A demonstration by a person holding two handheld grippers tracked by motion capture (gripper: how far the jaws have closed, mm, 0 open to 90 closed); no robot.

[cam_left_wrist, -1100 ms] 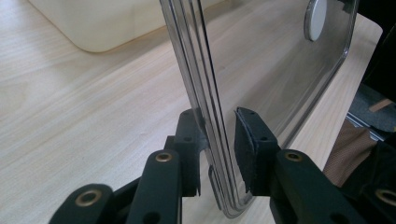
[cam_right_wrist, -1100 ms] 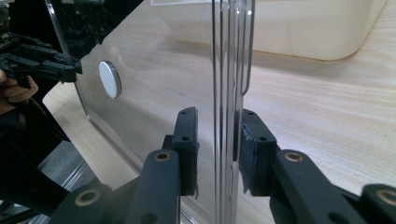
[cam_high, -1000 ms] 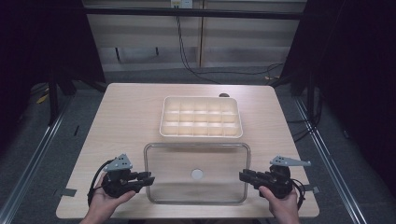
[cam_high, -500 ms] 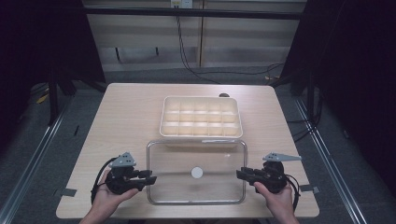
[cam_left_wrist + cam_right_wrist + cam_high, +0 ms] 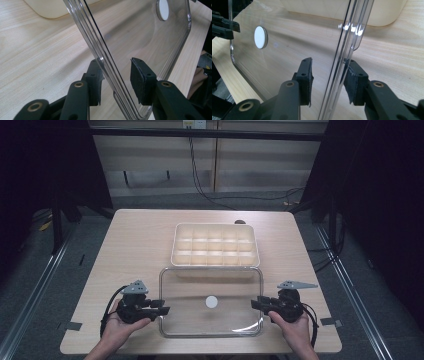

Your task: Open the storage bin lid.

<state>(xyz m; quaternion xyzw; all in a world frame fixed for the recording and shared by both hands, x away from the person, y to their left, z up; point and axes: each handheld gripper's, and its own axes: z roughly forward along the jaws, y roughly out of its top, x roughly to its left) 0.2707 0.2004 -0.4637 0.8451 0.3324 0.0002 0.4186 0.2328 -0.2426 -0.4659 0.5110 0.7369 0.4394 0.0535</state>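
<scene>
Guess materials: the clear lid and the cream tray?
Lid: looks like clear hard plastic, glossy; the table grain shows through it and its ridged rim catches glints.
Tray: probably moulded plastic, cream, smoother and duller, slightly translucent, with rounded corners and thin dividers.

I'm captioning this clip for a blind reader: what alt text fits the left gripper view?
A clear plastic lid lies on a pale wooden table, its rim between the left gripper's two black fingers, which have just been opening and stand apart from it. A white disc sits on the lid.
</scene>
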